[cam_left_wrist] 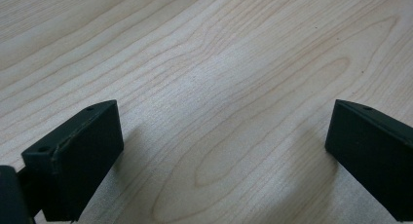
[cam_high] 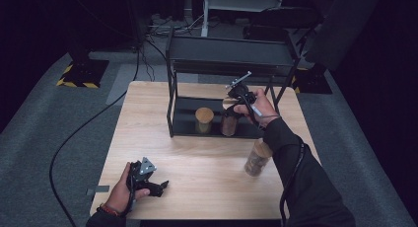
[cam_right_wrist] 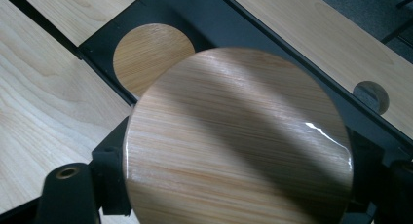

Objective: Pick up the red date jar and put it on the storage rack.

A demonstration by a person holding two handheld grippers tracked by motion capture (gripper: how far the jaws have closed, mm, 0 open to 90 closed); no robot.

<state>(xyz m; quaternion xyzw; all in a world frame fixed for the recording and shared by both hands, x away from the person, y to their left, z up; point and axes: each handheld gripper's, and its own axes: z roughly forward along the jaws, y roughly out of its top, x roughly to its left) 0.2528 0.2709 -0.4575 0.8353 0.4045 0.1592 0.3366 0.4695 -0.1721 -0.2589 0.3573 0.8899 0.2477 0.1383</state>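
A glass jar with a bamboo lid (cam_high: pixel 228 123) stands at the lower shelf (cam_high: pixel 186 119) of a black rack. My right gripper (cam_high: pixel 237 99) reaches down on it from above. In the right gripper view the round lid (cam_right_wrist: pixel 238 136) sits between the two black jaws, which press on its sides, so my right gripper (cam_right_wrist: pixel 238 185) is shut on it. A second lidded jar (cam_high: pixel 203 119) stands to its left on the same shelf, its lid (cam_right_wrist: pixel 151 56) showing beside the held one. My left gripper (cam_high: pixel 158 186) lies on the table at the front left, and in its own view my left gripper (cam_left_wrist: pixel 224 151) is open over bare wood.
A third jar (cam_high: pixel 257 158) with brown contents stands on the table (cam_high: pixel 197 158) near the right edge, under my right forearm. The rack's upper shelf (cam_high: pixel 231 52) overhangs the lower one. A cable (cam_high: pixel 74 138) trails over the floor at left.
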